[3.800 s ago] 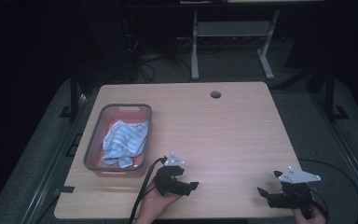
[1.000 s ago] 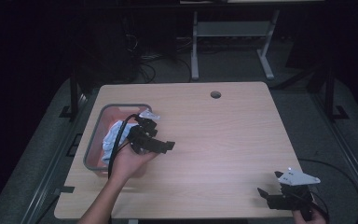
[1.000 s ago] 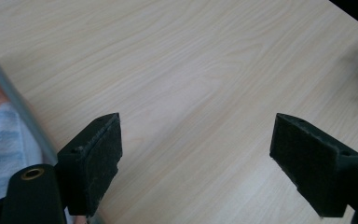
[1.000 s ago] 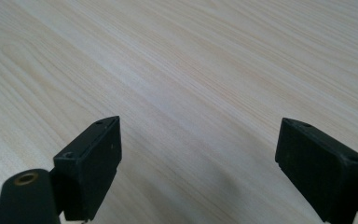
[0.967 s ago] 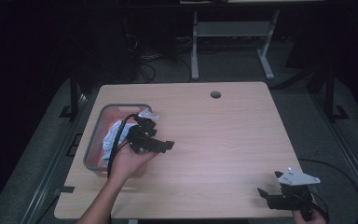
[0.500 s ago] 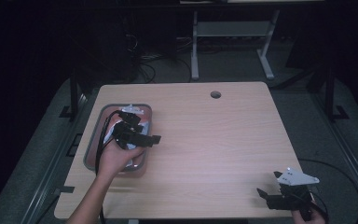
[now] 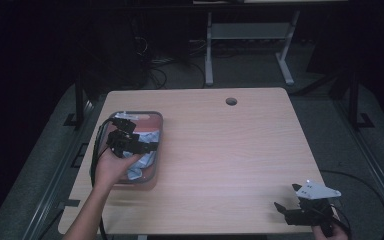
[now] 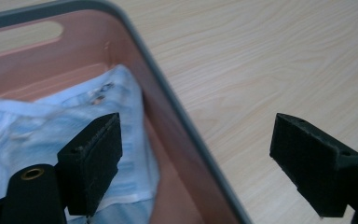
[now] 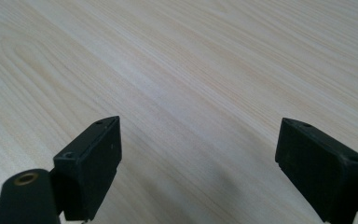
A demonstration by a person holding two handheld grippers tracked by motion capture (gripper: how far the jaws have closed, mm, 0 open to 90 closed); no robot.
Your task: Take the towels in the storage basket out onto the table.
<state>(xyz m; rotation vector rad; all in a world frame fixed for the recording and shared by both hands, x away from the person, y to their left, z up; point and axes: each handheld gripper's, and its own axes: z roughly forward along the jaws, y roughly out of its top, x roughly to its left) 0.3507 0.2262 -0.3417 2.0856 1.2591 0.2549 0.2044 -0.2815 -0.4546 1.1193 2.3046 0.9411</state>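
A: The left tongs (image 7: 130, 142) were pictured at the left of the high view, held over a pink tray (image 7: 156, 150) with a grey rim, in which a crumpled blue-and-white cloth (image 7: 147, 157) was lying.

B: Was anything gripped at that point?

A: Nothing was seen between the jaws. In the left gripper view they were spread wide: one jaw was poised above the cloth (image 8: 74, 126) at lower left of the frame, the other above the bare wood of the surface (image 8: 261, 60) at right, with the tray's rim (image 8: 186, 121) running between them.

B: And the other hand?

A: The right tongs (image 7: 300, 212) were held low at the lower right of the high view, well apart from the tray. Their jaws were also wide open, with only wood grain of the surface framed between them in the right gripper view.

B: How far along was the work judged to be?

A: At its start, it was thought. The cloth was not yet taken up and lay wholly inside the tray. The descent, the closing of the tongs on the fabric and the lifting-out were all judged to be left.
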